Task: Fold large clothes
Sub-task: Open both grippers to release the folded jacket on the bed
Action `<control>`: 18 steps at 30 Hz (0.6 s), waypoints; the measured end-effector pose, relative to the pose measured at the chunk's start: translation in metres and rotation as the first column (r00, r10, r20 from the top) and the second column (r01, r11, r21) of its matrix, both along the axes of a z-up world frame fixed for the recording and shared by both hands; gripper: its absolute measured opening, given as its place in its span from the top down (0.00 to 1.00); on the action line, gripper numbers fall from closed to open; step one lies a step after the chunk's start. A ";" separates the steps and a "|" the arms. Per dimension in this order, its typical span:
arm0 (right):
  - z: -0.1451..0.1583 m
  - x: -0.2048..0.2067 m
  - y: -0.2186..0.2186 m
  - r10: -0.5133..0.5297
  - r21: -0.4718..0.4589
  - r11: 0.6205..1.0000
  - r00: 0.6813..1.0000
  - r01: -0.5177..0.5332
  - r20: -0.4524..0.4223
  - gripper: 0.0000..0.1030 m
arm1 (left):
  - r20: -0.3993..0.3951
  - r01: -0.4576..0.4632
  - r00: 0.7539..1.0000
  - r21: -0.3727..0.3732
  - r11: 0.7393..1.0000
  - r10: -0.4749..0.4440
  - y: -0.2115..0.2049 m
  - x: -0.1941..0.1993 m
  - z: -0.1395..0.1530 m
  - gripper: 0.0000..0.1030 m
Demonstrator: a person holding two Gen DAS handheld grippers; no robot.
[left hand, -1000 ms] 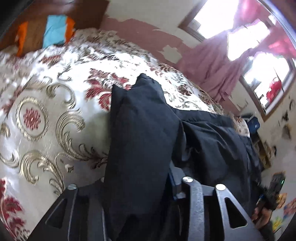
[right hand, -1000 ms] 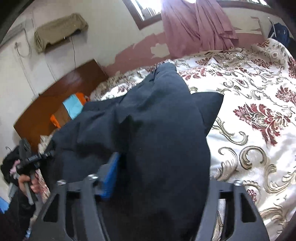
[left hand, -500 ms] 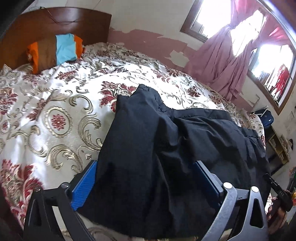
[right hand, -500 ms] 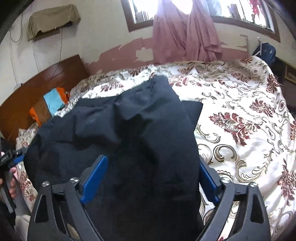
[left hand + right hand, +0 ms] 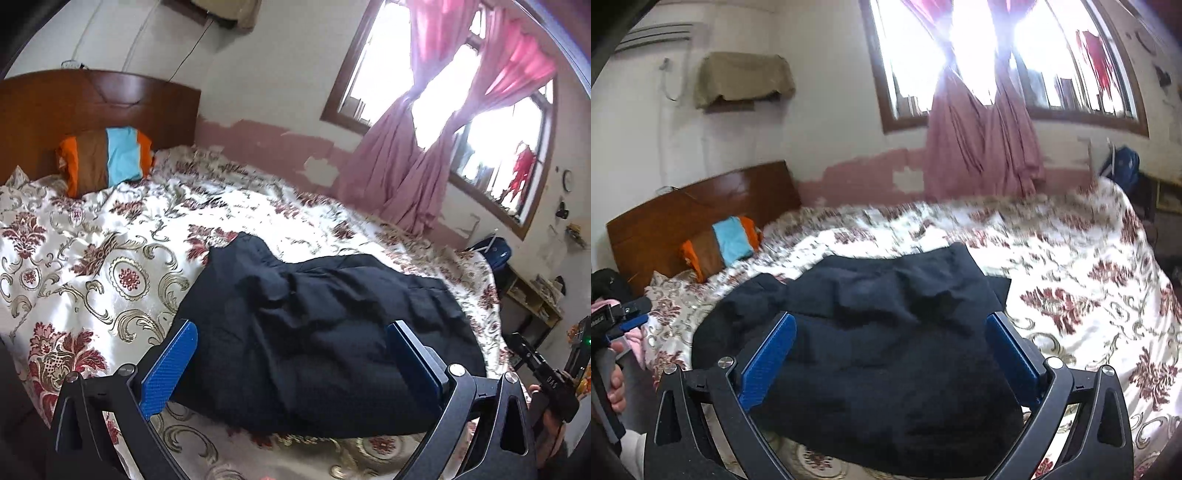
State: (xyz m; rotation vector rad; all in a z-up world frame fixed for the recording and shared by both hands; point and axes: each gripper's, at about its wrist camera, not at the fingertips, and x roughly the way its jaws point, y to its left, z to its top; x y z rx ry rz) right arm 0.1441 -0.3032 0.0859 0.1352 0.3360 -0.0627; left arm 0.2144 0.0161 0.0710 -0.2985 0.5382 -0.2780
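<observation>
Jaws on my left gripper (image 5: pixel 291 354) and right gripper (image 5: pixel 892 349), clamped on cloth a second ago, now stand wide and empty above the dark garment (image 5: pixel 325 332), which lies folded near the bed (image 5: pixel 110 266) edge, so this fold looks finished.

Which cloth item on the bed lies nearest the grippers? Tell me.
The black garment, at the near edge; the striped pillow sits far off by the headboard.

Bedspread (image 5: pixel 92 258) lies open left of the garment (image 5: pixel 314 332) and beyond it. Pillow (image 5: pixel 107 157) and headboard (image 5: pixel 92 107) close the head end. Wall and curtains (image 5: pixel 979 147) bound the far side. Shelf (image 5: pixel 532 299) stands past the foot.
</observation>
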 end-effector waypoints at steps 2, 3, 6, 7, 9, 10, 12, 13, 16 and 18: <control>0.007 -0.013 0.014 0.011 -0.036 0.999 0.999 -0.010 0.034 0.02 | 0.030 0.012 0.999 -0.002 1.000 -0.011 -0.003 -0.015 0.007 0.00; 0.010 -0.019 0.020 0.018 -0.051 0.999 0.999 -0.016 0.049 0.02 | 0.042 0.015 0.999 0.001 1.000 -0.015 -0.004 -0.020 0.009 0.00; 0.019 -0.037 0.037 0.042 -0.097 0.995 0.996 -0.034 0.077 0.02 | 0.089 0.023 0.996 0.029 0.999 -0.026 -0.010 -0.042 0.018 0.00; 0.021 -0.044 0.043 0.046 -0.114 0.993 0.995 -0.036 0.088 0.02 | 0.104 0.022 0.994 0.040 0.999 -0.026 -0.012 -0.049 0.020 0.00; 0.027 -0.060 0.054 0.042 -0.142 0.989 0.992 -0.025 0.117 0.02 | 0.128 0.017 0.992 0.056 0.998 -0.024 -0.015 -0.063 0.024 0.00; 0.029 -0.065 0.057 0.039 -0.145 0.989 0.991 -0.020 0.125 0.02 | 0.138 0.016 0.990 0.057 0.998 -0.024 -0.017 -0.071 0.025 0.00; 0.034 -0.077 0.066 0.035 -0.137 0.990 0.990 -0.016 0.140 0.02 | 0.156 0.009 0.988 0.059 0.998 -0.018 -0.018 -0.084 0.028 0.00; 0.036 -0.084 0.070 0.035 -0.126 0.992 0.988 -0.016 0.147 0.02 | 0.163 0.006 0.986 0.061 0.998 -0.016 -0.019 -0.090 0.029 0.00; 0.040 -0.102 0.077 0.043 -0.102 0.994 0.987 -0.028 0.157 0.02 | 0.197 -0.011 0.980 0.084 0.996 -0.006 -0.022 -0.113 0.034 0.00; 0.039 -0.113 0.081 0.051 -0.098 0.995 0.986 -0.035 0.159 0.02 | 0.221 -0.026 0.975 0.102 0.994 0.003 -0.022 -0.131 0.037 0.00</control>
